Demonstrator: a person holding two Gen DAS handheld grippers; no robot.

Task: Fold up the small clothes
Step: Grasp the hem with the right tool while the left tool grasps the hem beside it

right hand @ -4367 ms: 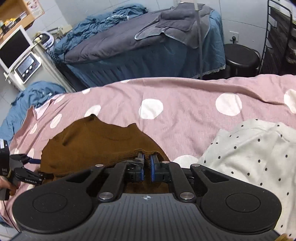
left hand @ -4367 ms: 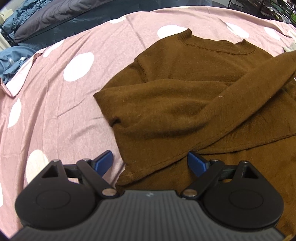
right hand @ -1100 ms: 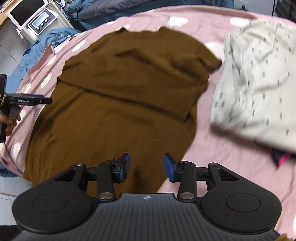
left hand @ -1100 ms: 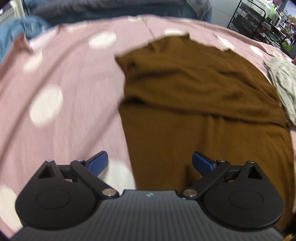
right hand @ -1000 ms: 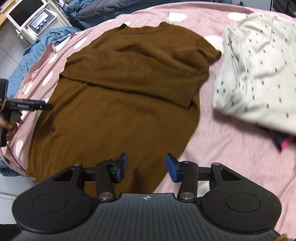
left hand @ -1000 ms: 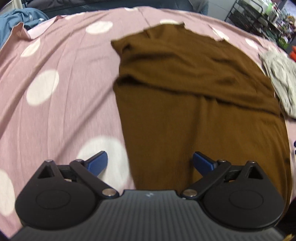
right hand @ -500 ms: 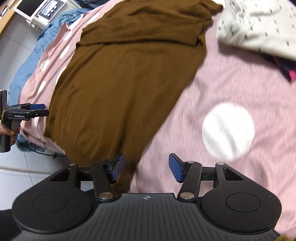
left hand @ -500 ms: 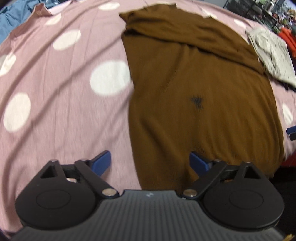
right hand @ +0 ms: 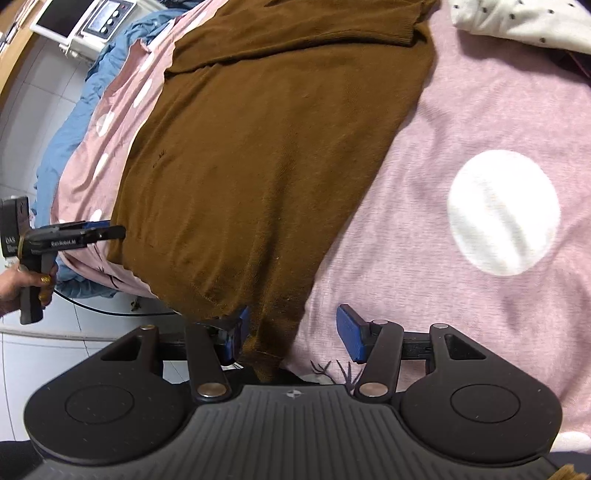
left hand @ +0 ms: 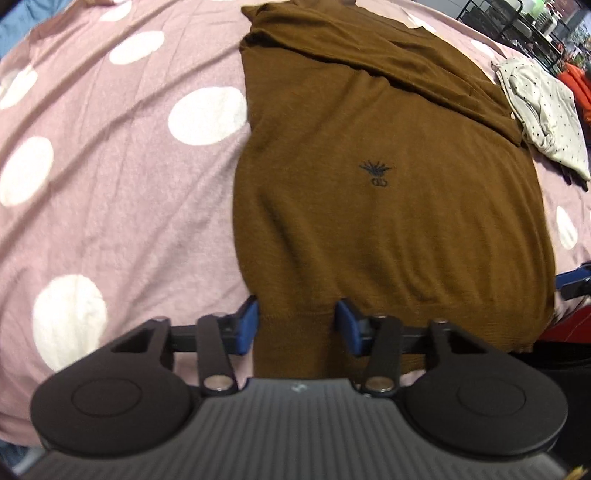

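Observation:
A brown sweater [left hand: 388,166] lies flat on the pink dotted bedsheet [left hand: 110,192], sleeves folded across its chest, hem hanging at the near bed edge. My left gripper [left hand: 297,325] is open, its blue pads either side of the hem's left corner. My right gripper [right hand: 291,334] is open around the hem's right corner [right hand: 275,343], also on the sweater [right hand: 277,140]. The left gripper shows from the side in the right wrist view [right hand: 96,232], at the sweater's far hem corner.
A white dotted garment [left hand: 546,110] lies at the sweater's right, also in the right wrist view [right hand: 517,22]. Blue bedding [right hand: 70,122] and a monitor device [right hand: 85,18] stand beyond the bed's left side. Tiled floor [right hand: 74,350] lies below the bed edge.
Both grippers moved down from the sweater's upper part to its hem at the bed edge. The left jaws narrowed around the hem corner; the right jaws widened after letting go of the sleeve.

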